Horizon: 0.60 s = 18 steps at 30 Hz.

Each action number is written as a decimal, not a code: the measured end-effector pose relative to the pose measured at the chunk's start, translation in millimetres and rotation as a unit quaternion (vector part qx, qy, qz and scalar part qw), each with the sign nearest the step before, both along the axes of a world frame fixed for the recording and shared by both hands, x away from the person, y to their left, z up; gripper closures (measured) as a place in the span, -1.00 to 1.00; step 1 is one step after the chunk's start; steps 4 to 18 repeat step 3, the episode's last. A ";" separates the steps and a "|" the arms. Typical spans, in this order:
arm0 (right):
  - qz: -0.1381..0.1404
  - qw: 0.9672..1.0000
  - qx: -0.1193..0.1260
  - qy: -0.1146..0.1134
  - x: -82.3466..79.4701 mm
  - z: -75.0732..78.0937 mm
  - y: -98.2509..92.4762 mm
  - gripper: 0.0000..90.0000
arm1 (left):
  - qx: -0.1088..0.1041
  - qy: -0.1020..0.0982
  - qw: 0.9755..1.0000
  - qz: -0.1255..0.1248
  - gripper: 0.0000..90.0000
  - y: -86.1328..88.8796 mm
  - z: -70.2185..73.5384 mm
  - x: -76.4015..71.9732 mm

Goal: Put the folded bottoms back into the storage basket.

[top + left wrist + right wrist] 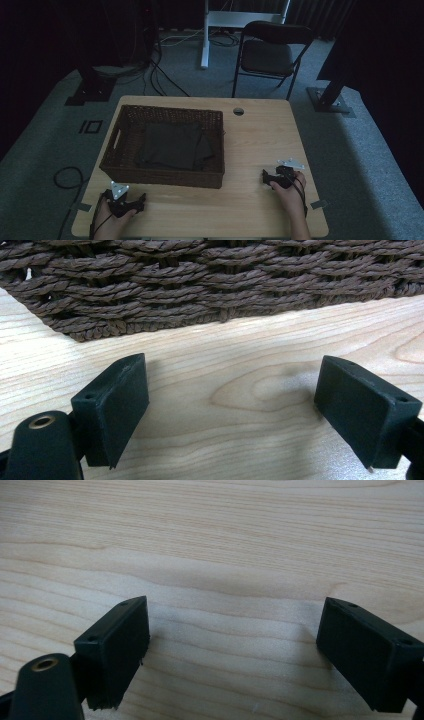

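Both grippers, left (232, 405) and right (235, 647), gape empty over table (225, 540); high view reveals dark cloth (175, 146) inside basket (165, 176).

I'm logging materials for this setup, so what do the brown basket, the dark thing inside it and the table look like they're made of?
Brown woven basket: twisted wicker or paper cord, matte, strands visible. Dark folded cloth: soft fabric, judging by its creases. Light tabletop: pale wood or wood-look laminate, smooth, grain lines showing.

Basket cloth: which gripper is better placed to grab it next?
Left, probably. The left gripper sits open just in front of the basket holding the dark cloth. The right gripper, also open, rests on bare table farther to the side.
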State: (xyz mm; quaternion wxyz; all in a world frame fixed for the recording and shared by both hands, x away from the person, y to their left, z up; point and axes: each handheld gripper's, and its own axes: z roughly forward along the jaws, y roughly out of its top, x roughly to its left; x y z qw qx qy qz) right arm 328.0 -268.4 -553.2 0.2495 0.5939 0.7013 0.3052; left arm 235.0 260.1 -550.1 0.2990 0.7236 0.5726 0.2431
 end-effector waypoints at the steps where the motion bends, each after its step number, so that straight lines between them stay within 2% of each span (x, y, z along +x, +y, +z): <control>1: 0.004 1.000 0.000 0.000 0.1 0.0 -0.1 -0.71 | 0.000 0.000 1.000 0.000 -0.67 0.0 0.0 0.0; 18: 0.004 1.000 0.000 0.000 0.1 0.0 0.0 -0.71 | 0.000 0.000 1.000 0.000 -0.67 0.0 0.0 0.0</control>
